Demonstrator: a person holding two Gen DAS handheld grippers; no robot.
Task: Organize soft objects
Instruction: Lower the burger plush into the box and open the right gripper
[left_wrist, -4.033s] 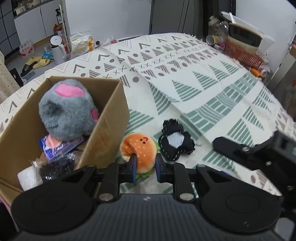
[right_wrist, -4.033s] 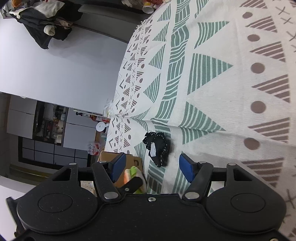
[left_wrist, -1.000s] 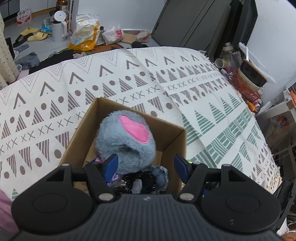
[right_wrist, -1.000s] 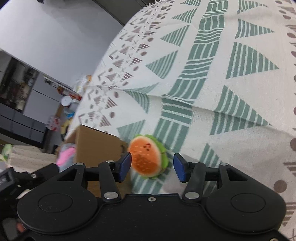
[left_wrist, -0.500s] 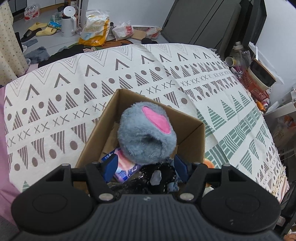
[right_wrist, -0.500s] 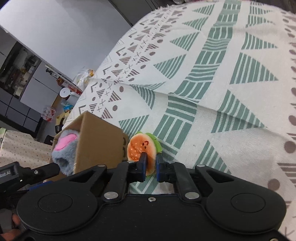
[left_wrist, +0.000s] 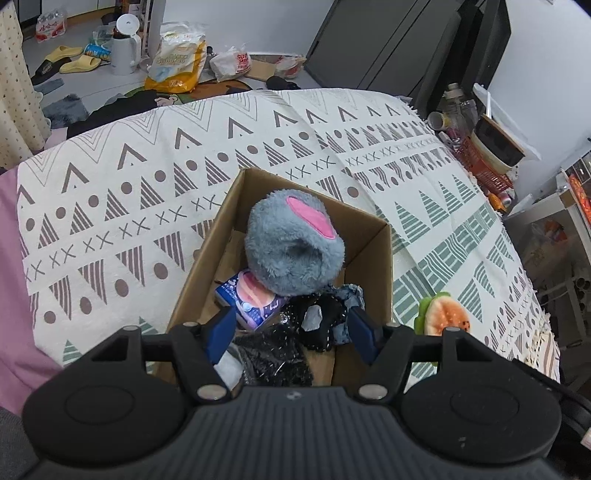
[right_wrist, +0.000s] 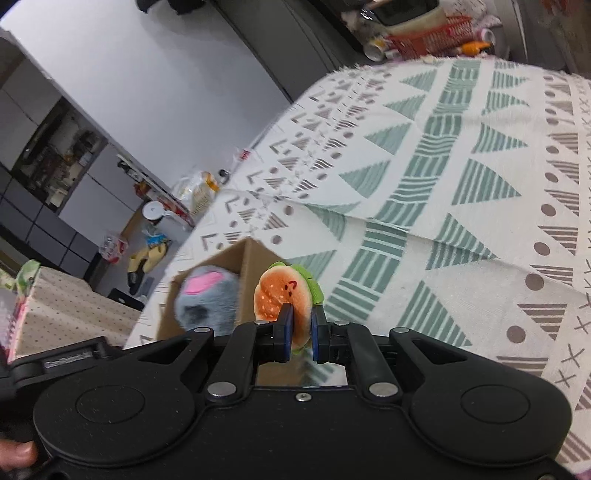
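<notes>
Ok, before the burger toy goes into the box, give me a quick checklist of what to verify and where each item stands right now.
1. Grip on the burger plush toy: ok. The right gripper is shut on its lower edge.
2. Toy lifted off the patterned blanket: ok by the right wrist view, where it hangs beside the cardboard box.
3. Toy above the box opening: not ok. In the left wrist view it is outside the right wall.
4. Room in the box: cannot tell. The grey plush, a tissue pack and a black fabric item fill much of it.
5. Left gripper out of the way: not ok. It is open, over the box's near end.
</notes>
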